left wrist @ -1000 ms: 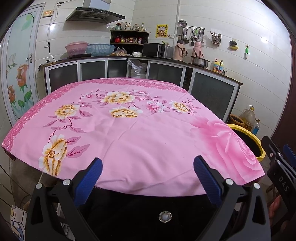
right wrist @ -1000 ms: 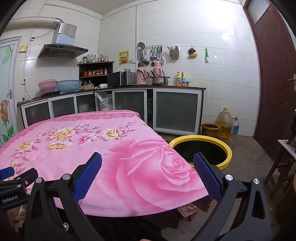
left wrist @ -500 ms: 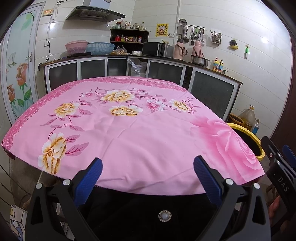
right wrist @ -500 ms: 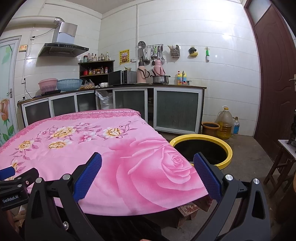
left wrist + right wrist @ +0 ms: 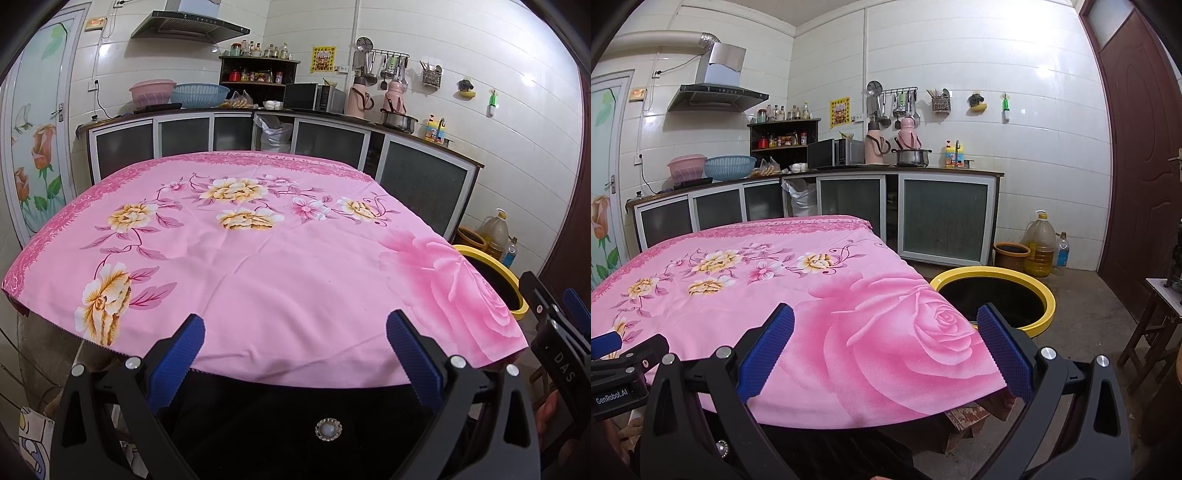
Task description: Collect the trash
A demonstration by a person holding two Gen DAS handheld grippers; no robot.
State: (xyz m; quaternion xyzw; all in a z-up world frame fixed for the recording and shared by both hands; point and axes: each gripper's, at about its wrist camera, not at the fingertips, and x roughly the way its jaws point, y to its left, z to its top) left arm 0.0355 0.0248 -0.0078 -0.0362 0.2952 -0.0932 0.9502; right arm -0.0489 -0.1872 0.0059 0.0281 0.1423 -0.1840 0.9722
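**Both grippers wide open over a bare pink cloth**

White-tiled kitchen all round, and front and centre sits the table under a pink floral tablecloth (image 5: pixel 258 280), big rose print at its right corner. No trash can be made out on that cloth in either view. Left gripper (image 5: pixel 295 354) hangs at the near edge, blue-padded fingers (image 5: pixel 177 358) spread wide, nothing between them. Right gripper (image 5: pixel 885 349) matches it, wide and holding nothing, over the rose corner. Just beyond that corner on the floor stands the round yellow-rimmed black bin (image 5: pixel 1047 295); its inside reads dark, contents impossible to tell. Past the bin, a brown clay pot (image 5: pixel 1012 254), a large yellowish plastic oil jug (image 5: pixel 1039 245) and a small clear bottle (image 5: pixel 1062 253) line the wall by the glass-fronted cabinets (image 5: pixel 943 218).
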